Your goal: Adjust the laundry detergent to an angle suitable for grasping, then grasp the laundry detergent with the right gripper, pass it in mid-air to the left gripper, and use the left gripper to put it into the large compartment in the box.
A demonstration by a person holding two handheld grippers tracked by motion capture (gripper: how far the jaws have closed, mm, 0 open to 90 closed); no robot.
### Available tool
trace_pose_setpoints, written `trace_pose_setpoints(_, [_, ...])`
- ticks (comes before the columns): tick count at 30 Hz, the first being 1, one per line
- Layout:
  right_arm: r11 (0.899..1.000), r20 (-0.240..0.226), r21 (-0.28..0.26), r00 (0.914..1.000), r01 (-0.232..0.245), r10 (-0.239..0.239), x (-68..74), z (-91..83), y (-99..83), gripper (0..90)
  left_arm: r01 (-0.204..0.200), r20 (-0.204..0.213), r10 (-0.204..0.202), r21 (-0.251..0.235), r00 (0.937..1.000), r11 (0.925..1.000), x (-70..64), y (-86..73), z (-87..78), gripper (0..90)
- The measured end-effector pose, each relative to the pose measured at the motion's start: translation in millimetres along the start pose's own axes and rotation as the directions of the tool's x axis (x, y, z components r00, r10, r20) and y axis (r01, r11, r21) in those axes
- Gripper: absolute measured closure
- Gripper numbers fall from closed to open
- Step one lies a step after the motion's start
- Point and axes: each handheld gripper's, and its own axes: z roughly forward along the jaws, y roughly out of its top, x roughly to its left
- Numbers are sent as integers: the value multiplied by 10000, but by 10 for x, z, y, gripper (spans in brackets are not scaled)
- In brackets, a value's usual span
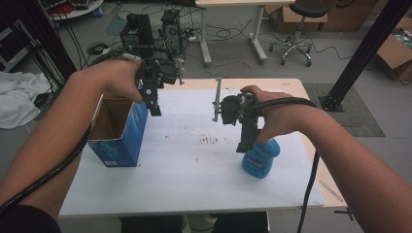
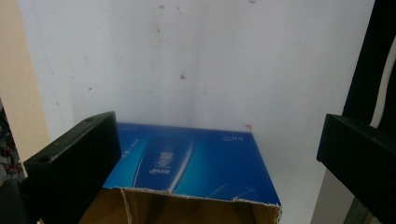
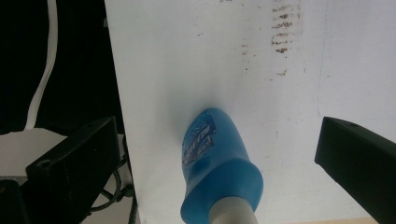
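Note:
An open-topped blue cardboard box stands at the left of the white table. My left gripper hovers just above the box's far right corner, open. In the left gripper view the box lies below between the spread jaws of the left gripper, untouched. A blue bottle with a pale cap lies on its side near the table's right edge. My right gripper hangs over it, open. In the right gripper view the bottle lies between the wide-apart jaws of the right gripper, and neither jaw touches it.
The tabletop shows dark smudges at its middle. Beyond the far edge stand computer towers, a desk leg and a stool. A black post rises at the right. White cloth lies at the left.

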Motion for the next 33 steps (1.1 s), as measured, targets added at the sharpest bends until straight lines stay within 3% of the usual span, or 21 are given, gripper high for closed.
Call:
trace_pose_setpoints(9, [10000, -46, -36, 10000, 55, -55, 5, 3, 4, 0, 9, 14, -9, -113, 10000, 9999, -22, 1, -17, 1])
trace_pose_setpoints(13, [9999, -69, 17, 9999, 104, -104, -18, 6, 2, 0, -20, 51, 19, 185, 10000, 9998, -17, 16, -2, 1])
trace_pose_setpoints(16, [10000, 4, -47, 10000, 83, -83, -45, -16, 5, 0, -98, -30, 98, -64, 9999, 9999, -10, 31, -52, 1])
trace_pose_setpoints(33, [10000, 38, -10, 10000, 40, -40, -47, -37, -13, 0, -68, -49, 68, -40, 10000, 10000, -2, 30, -54, 1])
